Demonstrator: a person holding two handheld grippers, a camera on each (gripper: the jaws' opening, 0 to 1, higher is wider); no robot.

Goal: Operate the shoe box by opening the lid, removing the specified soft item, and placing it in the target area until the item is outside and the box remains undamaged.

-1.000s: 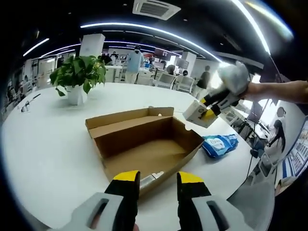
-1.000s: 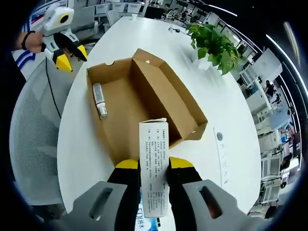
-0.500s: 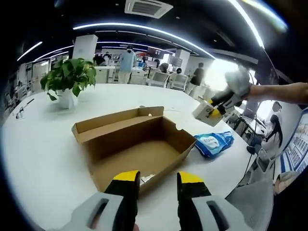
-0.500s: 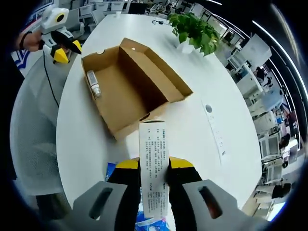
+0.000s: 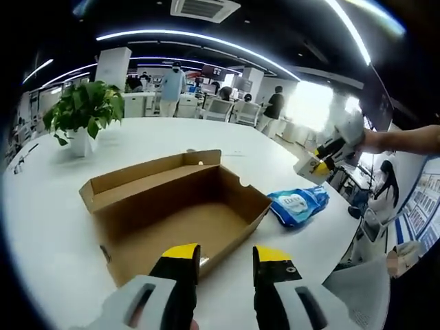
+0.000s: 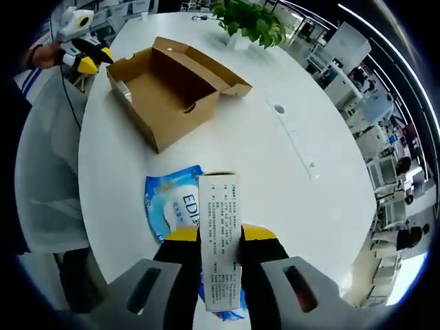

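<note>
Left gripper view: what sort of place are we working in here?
Most likely an open-plan office: a large white table, a ceiling air-conditioning vent, a potted plant, and desks with people behind.

A large white round-edged table [image 6: 289,185] carries everything. An open brown cardboard shoe box [image 5: 172,210] sits on it, lid flap folded back. Near the box's short end, toward the table edge, lies a blue-and-white soft plastic pack [image 5: 297,205], apart from the box. Beyond the box's far side stands a green leafy plant in a white pot [image 5: 80,113]. A long white strip-shaped object [image 6: 295,137] lies flat on the far side of the box.
</note>
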